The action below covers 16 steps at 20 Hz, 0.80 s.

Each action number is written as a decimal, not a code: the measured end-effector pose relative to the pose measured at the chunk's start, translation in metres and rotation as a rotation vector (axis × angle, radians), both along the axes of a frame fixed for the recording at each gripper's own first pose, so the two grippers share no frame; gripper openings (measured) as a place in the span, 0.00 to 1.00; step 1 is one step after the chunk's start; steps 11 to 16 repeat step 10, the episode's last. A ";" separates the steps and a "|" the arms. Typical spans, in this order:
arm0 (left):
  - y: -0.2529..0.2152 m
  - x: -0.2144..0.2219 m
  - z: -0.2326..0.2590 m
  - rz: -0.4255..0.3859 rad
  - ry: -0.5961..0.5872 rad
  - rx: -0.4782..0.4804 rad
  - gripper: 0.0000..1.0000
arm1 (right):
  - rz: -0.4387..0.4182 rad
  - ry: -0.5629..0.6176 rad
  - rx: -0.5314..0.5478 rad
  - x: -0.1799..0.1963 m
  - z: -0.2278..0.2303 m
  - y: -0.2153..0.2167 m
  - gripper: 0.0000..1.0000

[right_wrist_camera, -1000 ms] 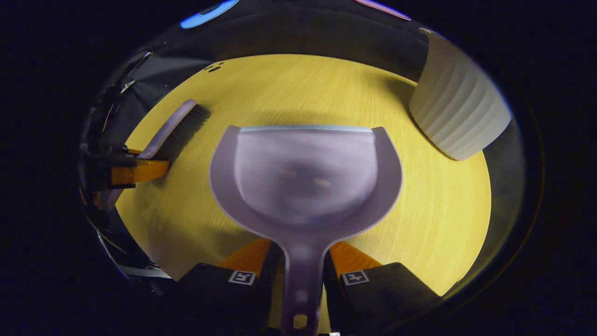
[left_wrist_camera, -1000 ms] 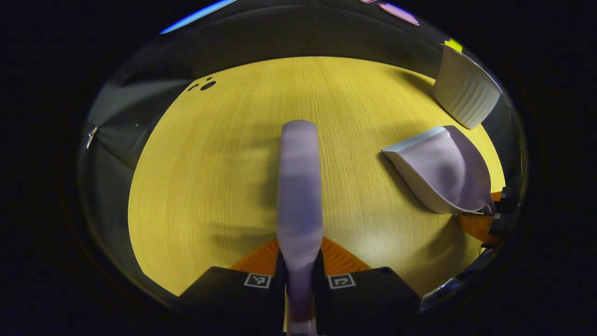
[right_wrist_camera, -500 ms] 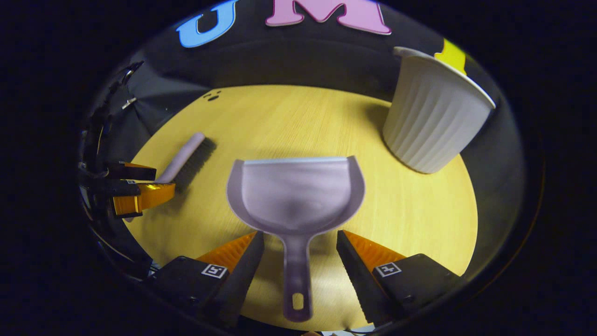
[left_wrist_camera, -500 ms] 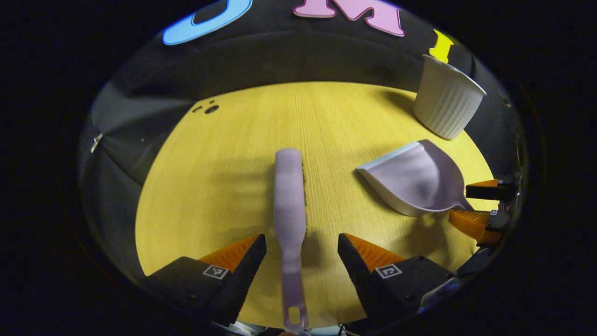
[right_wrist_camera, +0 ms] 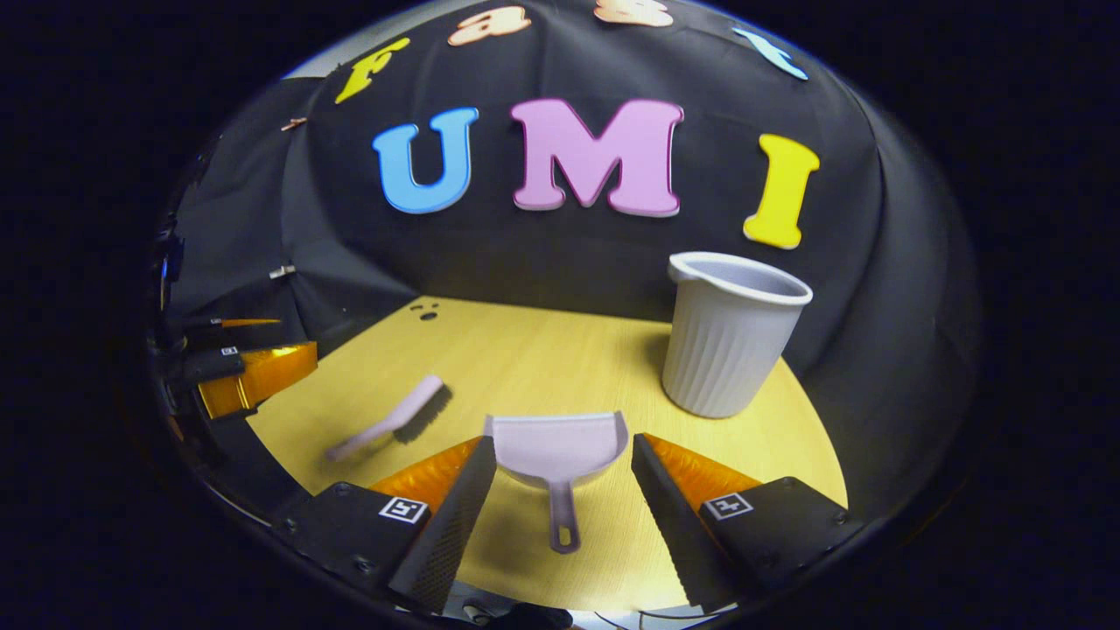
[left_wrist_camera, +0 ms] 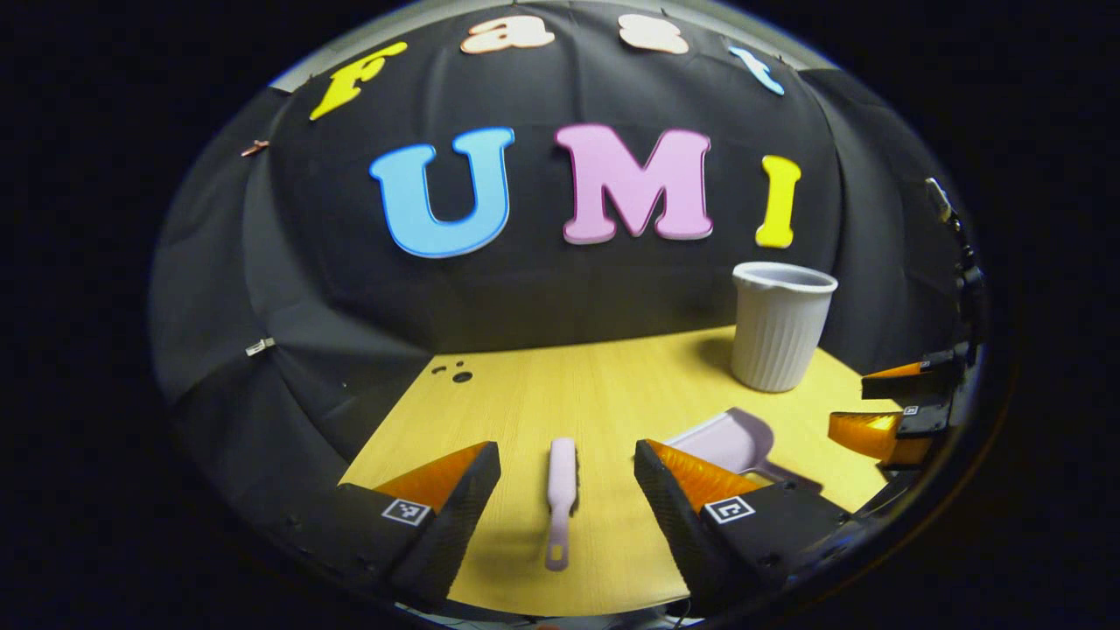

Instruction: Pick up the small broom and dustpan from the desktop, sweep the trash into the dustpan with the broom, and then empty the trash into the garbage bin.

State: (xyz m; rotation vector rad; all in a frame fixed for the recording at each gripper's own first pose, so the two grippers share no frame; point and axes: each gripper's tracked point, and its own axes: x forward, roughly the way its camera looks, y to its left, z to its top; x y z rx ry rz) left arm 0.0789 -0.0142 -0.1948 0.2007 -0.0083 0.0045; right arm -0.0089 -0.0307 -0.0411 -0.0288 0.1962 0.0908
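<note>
In the left gripper view, the left gripper (left_wrist_camera: 567,477) is held spread wide above the desktop (left_wrist_camera: 612,385); the broom (left_wrist_camera: 560,492) is seen lying flat between its 2 fingers, untouched. The dustpan (left_wrist_camera: 724,437) lies just right, near the garbage bin (left_wrist_camera: 779,325).

In the right gripper view, the right gripper (right_wrist_camera: 564,472) is likewise spread, with the dustpan (right_wrist_camera: 558,448) lying free on the desktop (right_wrist_camera: 542,359) between its fingers; the broom (right_wrist_camera: 394,422) lies to the left and the garbage bin (right_wrist_camera: 731,337) stands upright beyond.

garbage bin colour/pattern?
Pale grey ribbed plastic garbage bin, with vertical ridges; clearest in the right gripper view.

Your broom (left_wrist_camera: 560,490) pale lilac with dark bristles, your dustpan (right_wrist_camera: 558,446) the same lilac, garbage bin (right_wrist_camera: 731,337) off-white and vertically ribbed, counter (right_wrist_camera: 525,359) yellow wood-grain, booth wall black cloth.
</note>
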 end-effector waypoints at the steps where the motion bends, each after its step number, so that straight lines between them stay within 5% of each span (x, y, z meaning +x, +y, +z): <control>1: -0.005 -0.019 0.000 -0.002 -0.020 -0.016 0.98 | 0.011 -0.037 -0.003 -0.007 0.009 0.003 0.98; 7: -0.034 -0.090 -0.050 -0.031 0.019 -0.059 0.97 | 0.049 -0.105 -0.023 -0.067 0.018 0.016 0.98; 16: -0.031 -0.097 -0.061 -0.024 0.043 -0.114 0.98 | 0.038 -0.054 -0.019 -0.082 0.000 0.017 0.98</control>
